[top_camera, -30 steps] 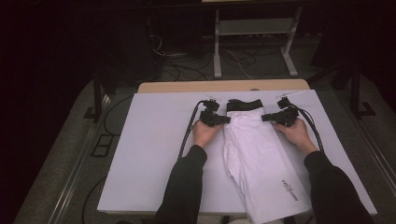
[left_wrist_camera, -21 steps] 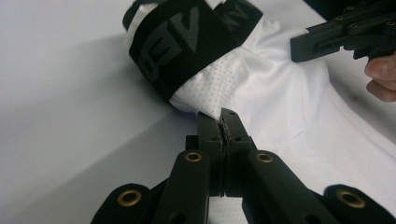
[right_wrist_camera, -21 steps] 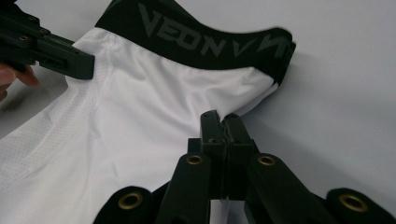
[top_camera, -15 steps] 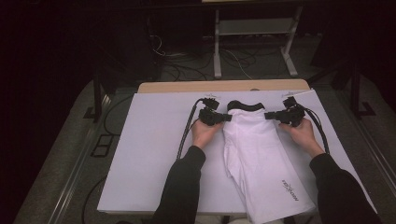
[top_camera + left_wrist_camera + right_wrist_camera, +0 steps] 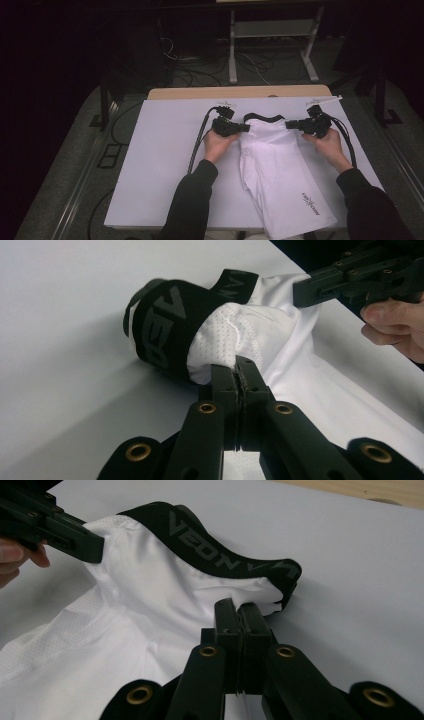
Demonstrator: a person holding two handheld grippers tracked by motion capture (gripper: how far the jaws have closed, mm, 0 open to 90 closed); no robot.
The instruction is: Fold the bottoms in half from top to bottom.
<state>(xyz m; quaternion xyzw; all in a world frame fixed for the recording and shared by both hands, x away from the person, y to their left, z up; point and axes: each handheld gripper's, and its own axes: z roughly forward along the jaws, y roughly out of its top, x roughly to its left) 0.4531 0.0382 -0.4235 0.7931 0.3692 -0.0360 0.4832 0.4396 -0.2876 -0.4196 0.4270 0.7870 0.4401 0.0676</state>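
White tbl cover [image 5: 160,165]; dark rm.

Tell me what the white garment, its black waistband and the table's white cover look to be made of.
White garment: thin sports knit, probably synthetic; one panel is dotted with tiny holes like mesh, the rest is smooth and drapes in soft folds.
Black waistband: matte woven elastic by its look, with grey lettering on it.
White cover: smooth, matte, flat sheet; paper or plastic, hard to tell. Wood shows at the table's far edge.

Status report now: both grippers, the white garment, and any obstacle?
Left gripper shut on white mesh garment with black waistband. Right gripper shut on it too, opposite side. Nothing obstructs on the white table.
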